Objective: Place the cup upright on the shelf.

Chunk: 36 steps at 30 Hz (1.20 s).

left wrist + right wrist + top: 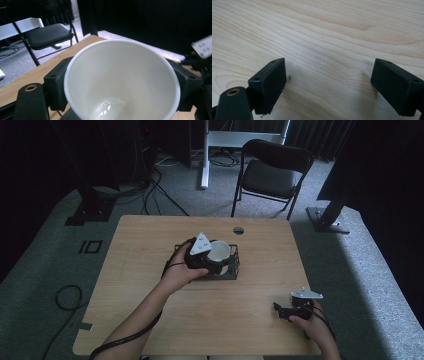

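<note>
From above, the left gripper (212,258) clasps a white paper cup (219,252) over a black wire basket (234,265) mid-table. Its own view adds the cup's empty interior, both jaws flanking the cup. The right gripper (328,82) hangs spread wide over bare light wooden table (324,32).

Black hand-held gripper (215,261), grey triangular plate, black cable.

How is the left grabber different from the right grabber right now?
The left gripper has its jaws closed on the white paper cup, while the right gripper has its jaws spread wide with nothing between them. The left gripper is at the black wire basket in the middle of the table; the right gripper is near the table's front right corner. Both have black jaws and a grey three-cornered plate.
</note>
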{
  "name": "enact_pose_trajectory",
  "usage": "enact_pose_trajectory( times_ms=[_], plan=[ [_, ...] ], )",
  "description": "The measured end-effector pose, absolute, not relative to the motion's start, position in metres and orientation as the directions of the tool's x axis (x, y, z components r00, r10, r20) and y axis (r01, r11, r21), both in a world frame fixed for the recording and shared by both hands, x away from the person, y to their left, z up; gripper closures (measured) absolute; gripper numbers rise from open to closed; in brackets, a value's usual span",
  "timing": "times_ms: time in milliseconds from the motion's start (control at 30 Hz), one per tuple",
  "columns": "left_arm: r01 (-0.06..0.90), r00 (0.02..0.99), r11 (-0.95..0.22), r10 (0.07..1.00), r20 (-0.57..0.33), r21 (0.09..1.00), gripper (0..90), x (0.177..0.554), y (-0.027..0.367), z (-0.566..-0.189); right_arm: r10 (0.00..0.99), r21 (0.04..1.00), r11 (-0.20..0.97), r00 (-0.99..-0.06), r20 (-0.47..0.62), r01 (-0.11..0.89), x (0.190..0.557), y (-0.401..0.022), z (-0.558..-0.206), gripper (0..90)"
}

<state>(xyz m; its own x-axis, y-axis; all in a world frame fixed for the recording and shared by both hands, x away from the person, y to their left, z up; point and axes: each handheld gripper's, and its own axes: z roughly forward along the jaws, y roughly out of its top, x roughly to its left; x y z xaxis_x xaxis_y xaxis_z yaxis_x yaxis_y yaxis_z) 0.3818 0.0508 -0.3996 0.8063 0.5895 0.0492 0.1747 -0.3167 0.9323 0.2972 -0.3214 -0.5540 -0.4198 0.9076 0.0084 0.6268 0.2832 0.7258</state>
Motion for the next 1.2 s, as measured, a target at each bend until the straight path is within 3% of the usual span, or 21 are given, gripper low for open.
enact_pose_trajectory(
  times_ms=[567,833,1200],
  plan=[
    [0.276,0.652,-0.242,0.758,0.004,0.93,20.6,0.416,0.05,-0.41,0.908,0.726,0.282,-0.419,0.009,0.627,0.297,-0.321,-0.554,12.4],
    [0.322,0.598,-0.192,0.801,-0.041,0.927,20.6,0.424,0.046,-0.43,0.907,0.725,0.284,-0.421,0.008,0.627,0.297,-0.321,-0.554,12.4],
    [0.34,0.585,-0.211,0.81,-0.03,0.916,20.6,0.428,0.04,-0.45,0.907,0.725,0.285,-0.421,0.008,0.627,0.297,-0.322,-0.554,12.4]
  ],
)
